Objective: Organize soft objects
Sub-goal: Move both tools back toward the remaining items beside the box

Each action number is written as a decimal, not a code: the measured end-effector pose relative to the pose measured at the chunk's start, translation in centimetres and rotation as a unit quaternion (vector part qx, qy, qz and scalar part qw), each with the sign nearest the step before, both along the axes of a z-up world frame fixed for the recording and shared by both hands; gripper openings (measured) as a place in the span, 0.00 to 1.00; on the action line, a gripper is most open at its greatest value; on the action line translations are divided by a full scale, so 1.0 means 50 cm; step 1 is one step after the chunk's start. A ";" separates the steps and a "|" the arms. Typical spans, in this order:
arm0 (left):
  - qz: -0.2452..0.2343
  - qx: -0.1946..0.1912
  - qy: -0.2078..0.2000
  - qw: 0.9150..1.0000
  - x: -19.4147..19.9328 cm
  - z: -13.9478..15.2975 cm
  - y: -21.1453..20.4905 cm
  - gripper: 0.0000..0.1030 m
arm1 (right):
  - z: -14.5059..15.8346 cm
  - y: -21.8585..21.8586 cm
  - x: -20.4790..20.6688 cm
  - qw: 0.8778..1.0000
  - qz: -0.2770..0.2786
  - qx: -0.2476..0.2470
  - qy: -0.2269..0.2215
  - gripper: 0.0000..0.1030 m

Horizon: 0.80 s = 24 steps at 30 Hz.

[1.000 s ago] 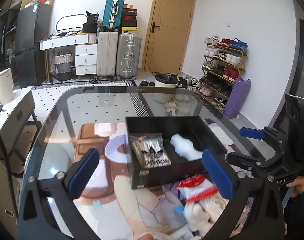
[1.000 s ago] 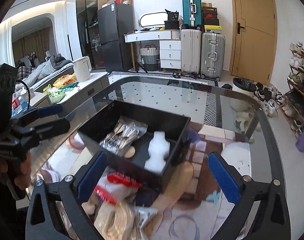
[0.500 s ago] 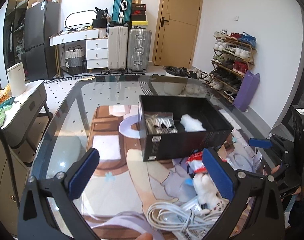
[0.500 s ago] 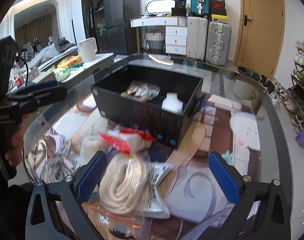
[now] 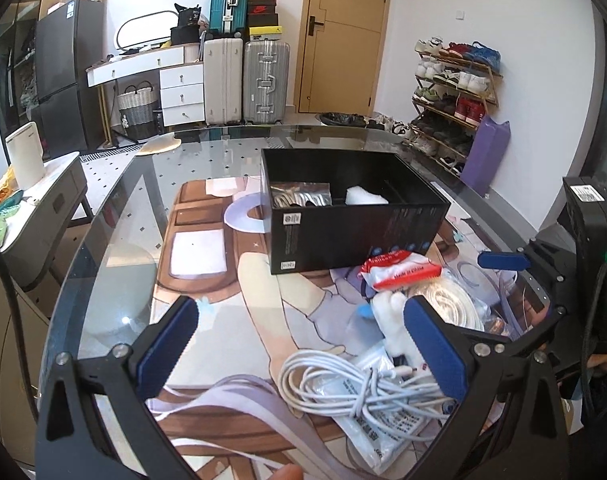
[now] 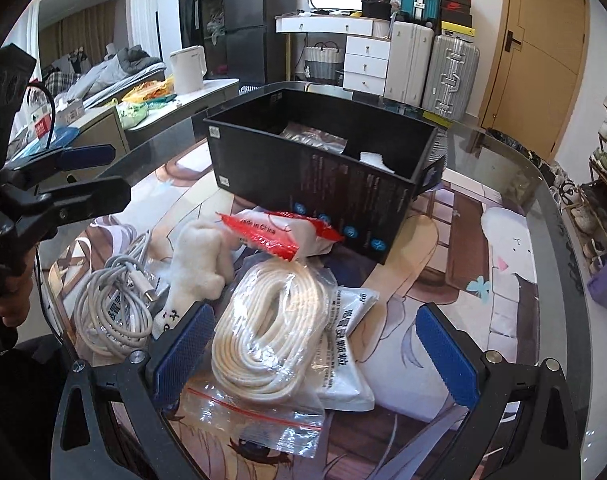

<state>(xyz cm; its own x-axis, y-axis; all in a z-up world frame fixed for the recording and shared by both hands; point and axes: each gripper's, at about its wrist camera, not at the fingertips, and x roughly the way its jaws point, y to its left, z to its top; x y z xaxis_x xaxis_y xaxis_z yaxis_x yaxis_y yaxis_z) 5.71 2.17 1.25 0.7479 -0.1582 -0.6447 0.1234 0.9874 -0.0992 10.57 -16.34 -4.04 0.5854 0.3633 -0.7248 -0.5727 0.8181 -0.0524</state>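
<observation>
A black box [image 5: 355,216] [image 6: 319,176] stands on the glass table and holds a clear bag [image 5: 299,198] and a white soft item [image 5: 365,197]. In front of it lies a pile: a red-and-white packet [image 6: 279,232] [image 5: 399,270], a white plush toy [image 6: 199,264], a bagged coil of cream rope [image 6: 275,320], a white cable bundle [image 6: 111,308] [image 5: 363,384] and a white sachet [image 6: 347,344]. My left gripper [image 5: 299,348] is open and empty, near the cable. My right gripper [image 6: 315,354] is open and empty, over the rope bag.
The round glass table [image 5: 115,216] has a printed mat [image 5: 207,248] under the glass. Its curved edge [image 6: 559,216] runs to the right. A side cabinet with a white kettle [image 5: 23,156] stands at the left. Suitcases, a door and a shoe rack are far behind.
Both grippers have pulled back and down from the box toward the near edge. The pile of rope, cable and plush has come into full view. Both stayed open.
</observation>
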 end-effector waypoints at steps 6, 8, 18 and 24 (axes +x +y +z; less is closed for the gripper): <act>-0.002 0.004 0.007 1.000 -0.010 -0.009 0.002 1.00 | -0.015 0.018 -0.001 1.000 0.007 -0.029 0.000 1.00; -0.002 0.003 0.013 1.000 -0.011 -0.015 0.004 1.00 | -0.019 0.019 0.002 0.999 0.005 -0.037 0.001 1.00; -0.004 0.005 0.023 1.000 -0.009 -0.031 0.005 1.00 | -0.010 -0.013 0.011 0.999 -0.018 -0.043 -0.017 1.00; -0.004 0.005 0.024 1.000 -0.009 -0.030 0.007 1.00 | -0.002 -0.002 0.000 0.999 0.004 -0.041 -0.025 1.00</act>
